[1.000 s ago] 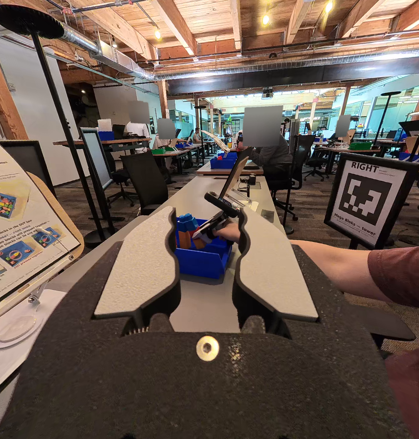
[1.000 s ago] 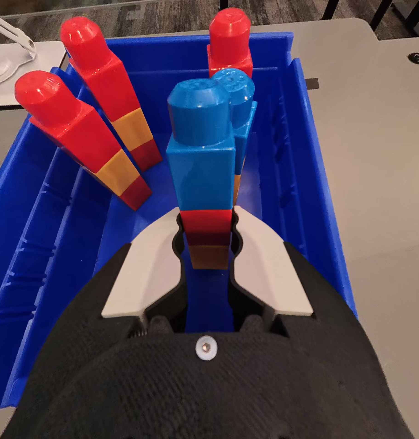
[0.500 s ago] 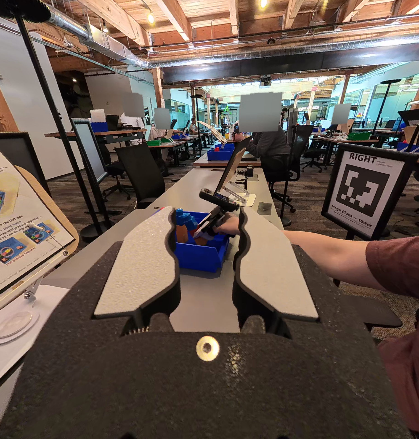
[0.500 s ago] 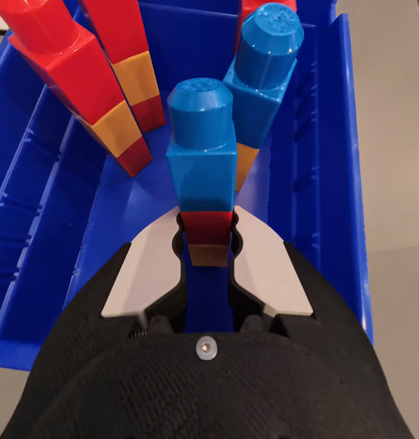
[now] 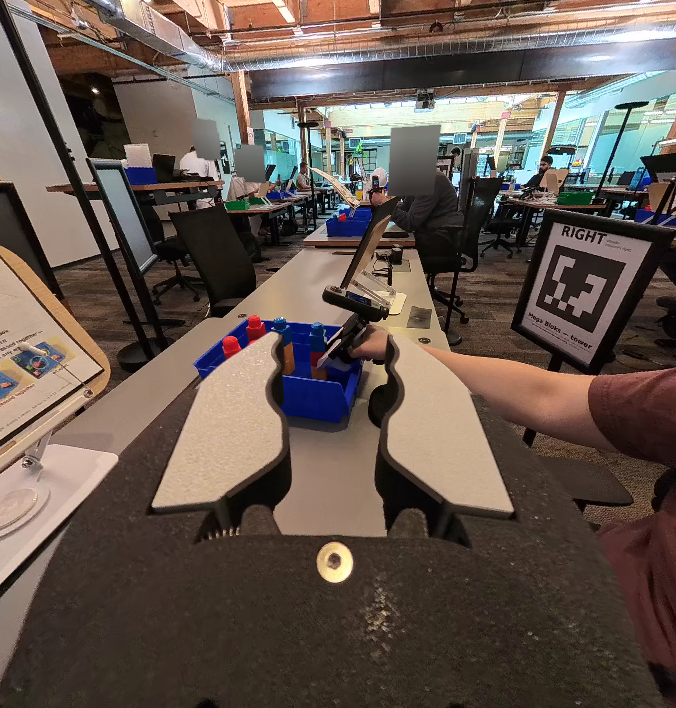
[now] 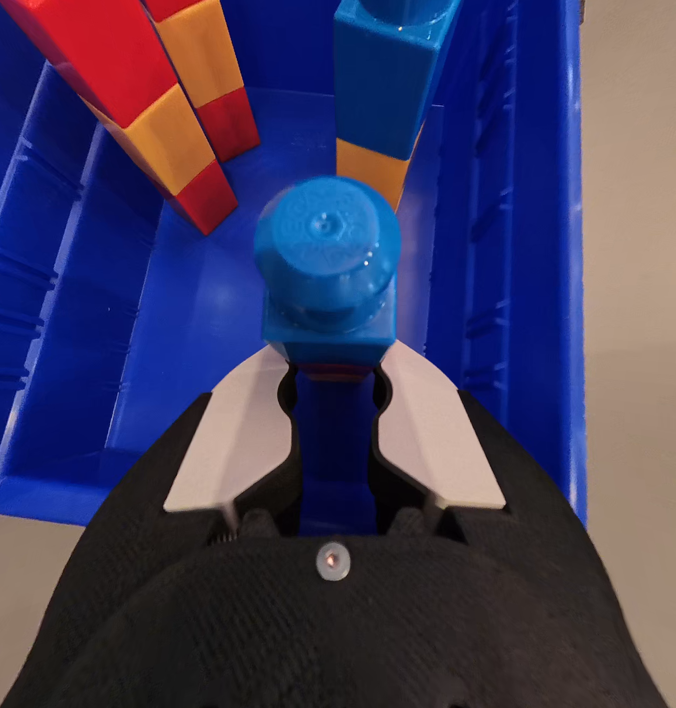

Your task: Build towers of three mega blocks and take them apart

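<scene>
The right hand-held gripper (image 6: pixel 332 367) is closed on the red middle block of a blue-topped tower (image 6: pixel 327 268) inside the blue bin (image 6: pixel 80 344). The tower's long axis runs toward 12 o'clock from the pads, stud toward the camera. The left hand-held gripper (image 5: pixel 332 367) hangs wide and empty, well back over the desk (image 5: pixel 321 479).

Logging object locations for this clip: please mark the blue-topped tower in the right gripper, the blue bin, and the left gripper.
blue-topped tower (image 6: pixel 325 268): right wrist view, on its round blue stud.
blue bin (image 5: pixel 313 398): left wrist view, on its near front wall.
left gripper (image 5: pixel 332 367): left wrist view, midway between its open fingertips.
</scene>
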